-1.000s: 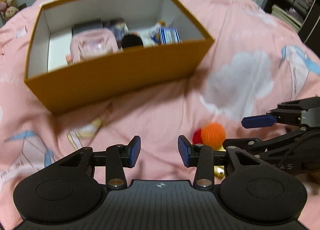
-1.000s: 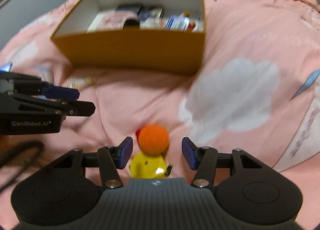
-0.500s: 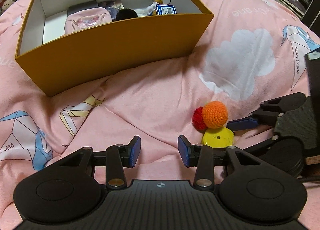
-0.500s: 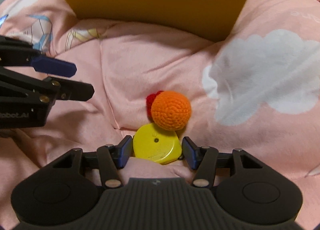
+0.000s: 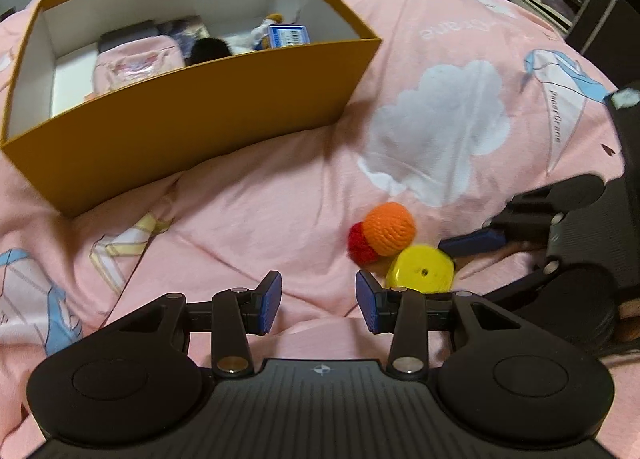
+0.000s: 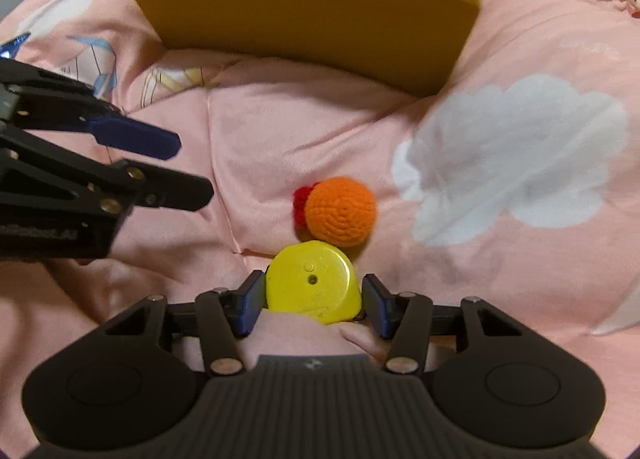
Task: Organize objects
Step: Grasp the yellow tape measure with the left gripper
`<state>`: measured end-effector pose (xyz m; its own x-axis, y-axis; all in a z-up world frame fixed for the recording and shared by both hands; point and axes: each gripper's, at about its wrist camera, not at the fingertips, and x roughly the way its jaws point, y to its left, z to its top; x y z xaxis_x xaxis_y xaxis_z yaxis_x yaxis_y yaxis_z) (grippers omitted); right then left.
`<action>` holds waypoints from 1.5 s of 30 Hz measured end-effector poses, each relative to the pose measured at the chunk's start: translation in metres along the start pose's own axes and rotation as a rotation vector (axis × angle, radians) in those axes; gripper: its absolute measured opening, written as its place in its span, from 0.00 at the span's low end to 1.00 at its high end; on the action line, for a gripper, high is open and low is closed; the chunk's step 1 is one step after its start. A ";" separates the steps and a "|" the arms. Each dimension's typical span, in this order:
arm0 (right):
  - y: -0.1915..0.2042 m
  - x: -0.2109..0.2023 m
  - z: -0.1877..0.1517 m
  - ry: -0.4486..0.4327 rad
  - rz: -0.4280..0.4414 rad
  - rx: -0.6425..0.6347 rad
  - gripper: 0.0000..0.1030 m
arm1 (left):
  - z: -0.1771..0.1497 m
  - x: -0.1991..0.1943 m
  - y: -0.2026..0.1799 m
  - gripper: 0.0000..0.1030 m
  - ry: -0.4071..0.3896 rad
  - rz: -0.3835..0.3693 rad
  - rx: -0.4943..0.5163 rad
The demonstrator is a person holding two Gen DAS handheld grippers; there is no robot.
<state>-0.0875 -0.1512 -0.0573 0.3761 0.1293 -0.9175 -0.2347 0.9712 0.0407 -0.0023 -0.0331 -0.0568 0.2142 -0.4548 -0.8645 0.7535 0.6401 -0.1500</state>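
We are at the pick-up step; our right gripper [image 6: 314, 293] has its blue pads set either side of the flat yellow plastic tape-measure case [image 6: 312, 286], jaws part open and seemingly just touching its edges, though we cannot tell if they grip it yet; the case lies on the pink quilted bedcover [image 6: 280, 131], touching the orange crocheted ball with a red tuft [image 6: 340, 211]; our left gripper [image 5: 318, 301] hovers beside, jaws part open and holding nothing; the mustard-yellow open cardboard box [image 5: 200, 115], already holding several items, sits further off. Next we judge: close firmly, lift clear of the ball, carry over the box's near wall.
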 end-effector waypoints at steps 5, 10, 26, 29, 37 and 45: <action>-0.018 -0.030 0.002 -0.066 -0.069 0.015 0.00 | 0.004 0.006 -0.017 0.46 -0.007 -0.026 0.117; -0.045 -0.037 0.007 -0.107 -0.084 0.084 0.01 | 0.010 0.021 -0.036 0.46 0.017 -0.015 0.254; -0.060 -0.012 0.004 -0.059 0.029 0.185 0.05 | 0.002 0.058 -0.065 0.59 0.079 -0.049 0.347; -0.064 -0.012 0.002 -0.060 0.040 0.210 0.05 | 0.000 0.063 -0.070 0.62 0.072 -0.021 0.371; -0.072 -0.008 0.000 -0.056 0.067 0.265 0.08 | -0.010 0.083 -0.087 0.63 0.095 0.011 0.448; -0.068 -0.008 0.000 -0.064 0.079 0.242 0.19 | -0.013 0.077 -0.087 0.58 0.067 0.041 0.449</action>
<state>-0.0746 -0.2185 -0.0524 0.4225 0.2120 -0.8812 -0.0474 0.9761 0.2122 -0.0597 -0.1156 -0.1168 0.2202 -0.3844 -0.8965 0.9433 0.3179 0.0954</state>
